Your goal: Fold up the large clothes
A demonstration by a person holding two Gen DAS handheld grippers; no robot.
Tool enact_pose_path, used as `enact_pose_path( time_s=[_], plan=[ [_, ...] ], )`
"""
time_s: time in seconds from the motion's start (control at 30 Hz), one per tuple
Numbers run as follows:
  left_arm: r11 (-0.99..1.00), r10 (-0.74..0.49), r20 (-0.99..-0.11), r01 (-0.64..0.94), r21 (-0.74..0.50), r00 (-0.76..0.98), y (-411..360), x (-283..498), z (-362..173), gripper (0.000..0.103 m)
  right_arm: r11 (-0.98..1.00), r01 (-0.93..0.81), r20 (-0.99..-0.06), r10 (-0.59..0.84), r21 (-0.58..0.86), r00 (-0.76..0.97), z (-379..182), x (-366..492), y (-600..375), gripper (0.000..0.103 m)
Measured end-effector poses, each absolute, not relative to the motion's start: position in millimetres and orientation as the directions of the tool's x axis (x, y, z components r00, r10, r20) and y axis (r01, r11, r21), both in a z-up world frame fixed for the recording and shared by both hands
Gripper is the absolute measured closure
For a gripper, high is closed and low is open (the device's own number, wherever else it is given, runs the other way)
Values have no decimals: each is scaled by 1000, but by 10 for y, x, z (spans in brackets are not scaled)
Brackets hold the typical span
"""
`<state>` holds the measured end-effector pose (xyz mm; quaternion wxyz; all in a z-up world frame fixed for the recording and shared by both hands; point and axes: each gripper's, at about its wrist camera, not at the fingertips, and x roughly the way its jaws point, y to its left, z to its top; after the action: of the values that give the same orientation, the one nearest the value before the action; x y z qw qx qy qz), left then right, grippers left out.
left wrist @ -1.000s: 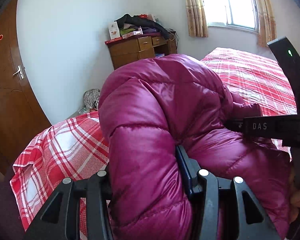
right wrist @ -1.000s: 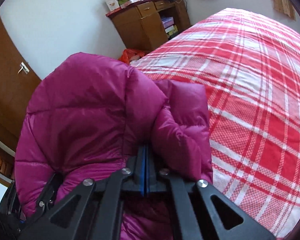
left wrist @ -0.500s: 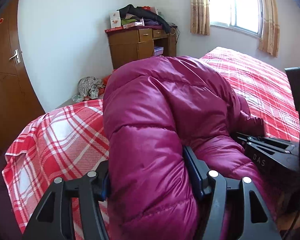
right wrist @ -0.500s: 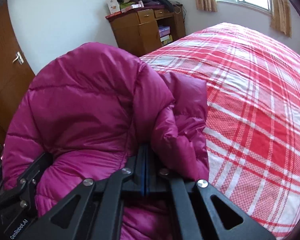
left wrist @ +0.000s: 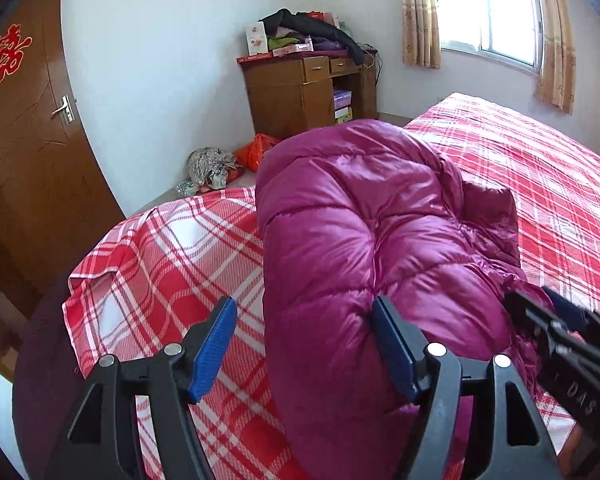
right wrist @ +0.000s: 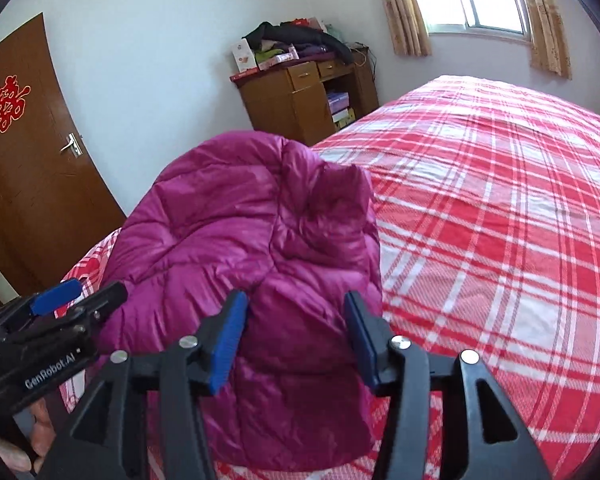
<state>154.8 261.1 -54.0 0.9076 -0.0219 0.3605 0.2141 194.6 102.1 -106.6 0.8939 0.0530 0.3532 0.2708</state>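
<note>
A magenta puffer jacket (left wrist: 360,240) lies bunched in a folded heap on the red plaid bed (left wrist: 172,248); it also shows in the right wrist view (right wrist: 252,232). My left gripper (left wrist: 304,344) is open, its jaws wide apart around the jacket's near edge, the right pad touching the fabric. My right gripper (right wrist: 292,340) is open, its blue pads either side of the jacket's near fold. The right gripper also shows at the lower right of the left wrist view (left wrist: 556,332), and the left gripper at the lower left of the right wrist view (right wrist: 60,308).
A wooden cabinet (left wrist: 300,92) piled with clothes and boxes stands by the far wall. A brown door (left wrist: 24,120) is at the left. Bags and cloth lie on the floor (left wrist: 220,164). The bed (right wrist: 500,220) stretches right toward a curtained window (right wrist: 480,4).
Both grippers have opened and let go of the jacket, which has dropped from held up to lying in a heap on the bed. Both grippers have drawn back a little.
</note>
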Motion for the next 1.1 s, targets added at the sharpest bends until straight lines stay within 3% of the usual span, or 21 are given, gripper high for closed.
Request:
enact_pose_path(
  time_s=[0.27,0.5,0.73,0.87,1.1],
  plan=[
    [887,420,-645,-439,142,639,2503,1294,-486,32,862,-430,-619,497,269,608,-974,1699,888,49],
    [879,411,-661,-465,104,628,2499,903,-385,32,879,-425,-580,466,217,669,-755,1344,778,28],
    [901,351,-673,-430,53,652,2408,475,-321,32,897,-404,-559,430,178,709,-563,1030,707,16],
    [916,314,-714,-397,54,626,2280,361,-449,32,919,-370,-603,375,139,704,-567,922,701,8],
    [947,215,-797,-320,29,565,2036,249,-723,32,939,-332,-701,295,88,649,-693,800,679,7]
  ],
)
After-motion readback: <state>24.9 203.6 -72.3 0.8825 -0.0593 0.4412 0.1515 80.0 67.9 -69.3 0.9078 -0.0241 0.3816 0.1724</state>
